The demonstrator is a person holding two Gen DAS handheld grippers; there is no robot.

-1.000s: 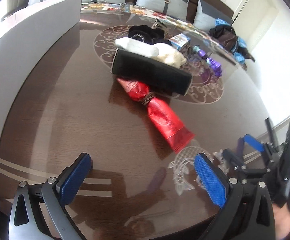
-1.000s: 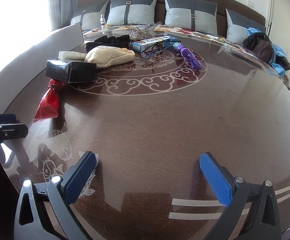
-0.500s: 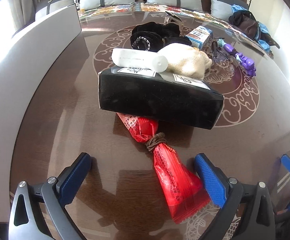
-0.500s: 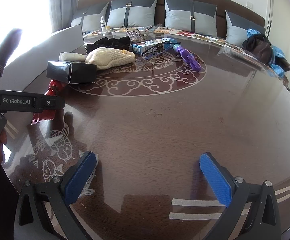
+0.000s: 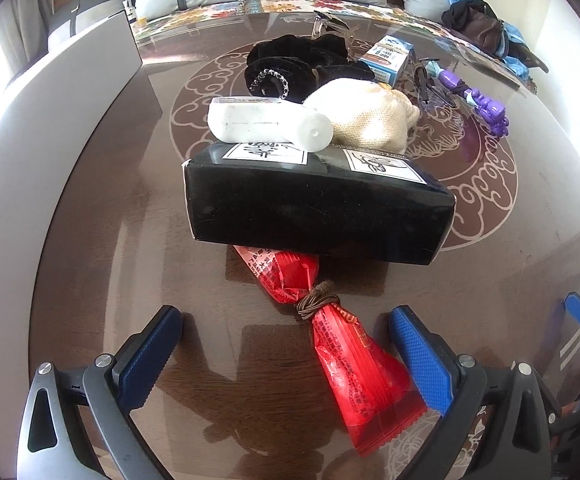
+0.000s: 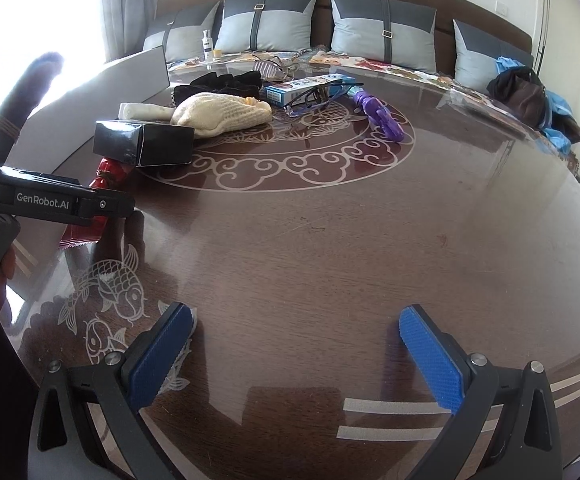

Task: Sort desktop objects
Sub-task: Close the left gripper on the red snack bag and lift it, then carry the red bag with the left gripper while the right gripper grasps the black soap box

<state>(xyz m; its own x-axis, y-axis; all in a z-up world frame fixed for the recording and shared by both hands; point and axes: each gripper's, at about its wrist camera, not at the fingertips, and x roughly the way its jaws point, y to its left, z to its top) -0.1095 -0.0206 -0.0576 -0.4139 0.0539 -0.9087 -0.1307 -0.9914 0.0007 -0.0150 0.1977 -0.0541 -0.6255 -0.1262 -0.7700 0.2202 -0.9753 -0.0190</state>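
Note:
My left gripper is open over the brown table, its blue pads either side of a red snack bag tied with brown cord. A black box lies on the bag's far end. Behind it lie a white bottle, a cream knit pouch, black cloth, a blue-white carton and a purple toy. My right gripper is open and empty above bare table. The black box and the red bag also show at its left.
A grey panel stands along the table's left edge. A sofa with grey cushions runs behind the table. Glasses lie by the carton. A dark bag with blue cloth sits at the far right. The left gripper's body shows in the right wrist view.
My left gripper has swung left and forward toward the red bag, which now lies between its open pads. My right gripper has stayed still and open.

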